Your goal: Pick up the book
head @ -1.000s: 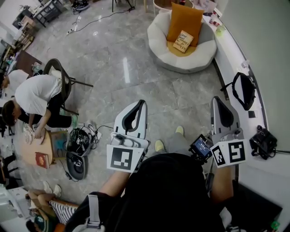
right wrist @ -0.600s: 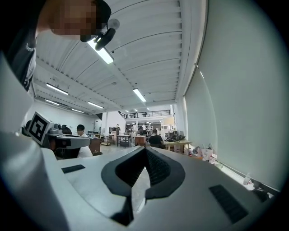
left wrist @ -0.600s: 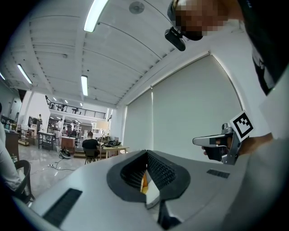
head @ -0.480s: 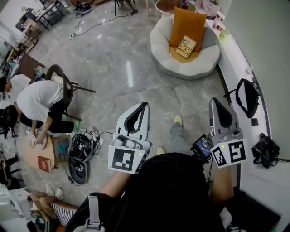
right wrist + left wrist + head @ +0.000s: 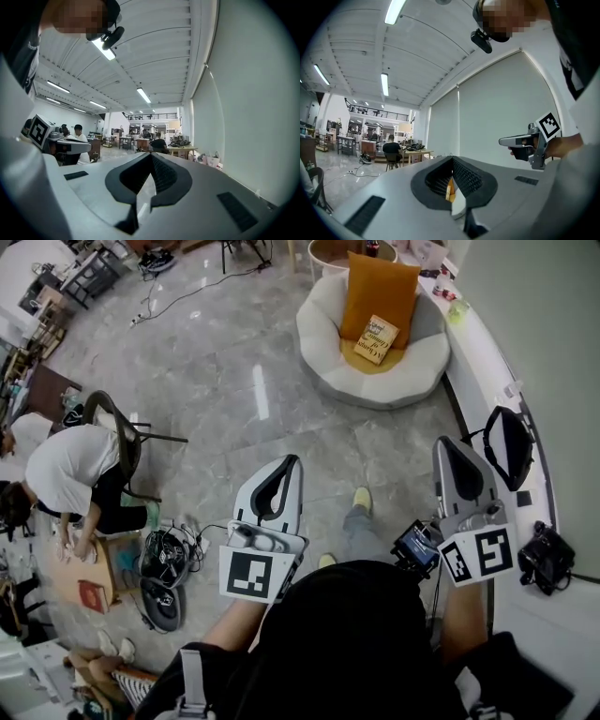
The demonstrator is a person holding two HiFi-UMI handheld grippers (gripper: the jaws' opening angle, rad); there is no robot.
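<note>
Left gripper [image 5: 293, 461]: its two jaws are together, with nothing held. It points flat at the white chair [image 5: 323, 343] and is well short of it.
Right gripper [image 5: 442, 442]: its jaws are together too, and it holds nothing. It is also well short of the white chair, next to the left one.
Yellow shoe [image 5: 362, 500]: one foot is out in front, on the shiny floor [image 5: 234, 381] between the grippers and the white chair.
What has changed: the person takes steps, so the feet swap places. The white chair now sits a bit lower and looks a bit bigger than a second ago, so it is nearer. Both grippers stay shut the whole time.
Book [image 5: 375, 337]: it lies on the seat of the white chair, a little tilted, and nothing touches it.
Orange cushion [image 5: 380, 287]: it stands at the back of the white chair, right behind the book, and the book's top edge seems to lean on it.
What it means: the walk to the white chair is under way, and the pick-up has not begun. I think the person must get much closer, then open a gripper's jaws before they can close on the book.
</note>
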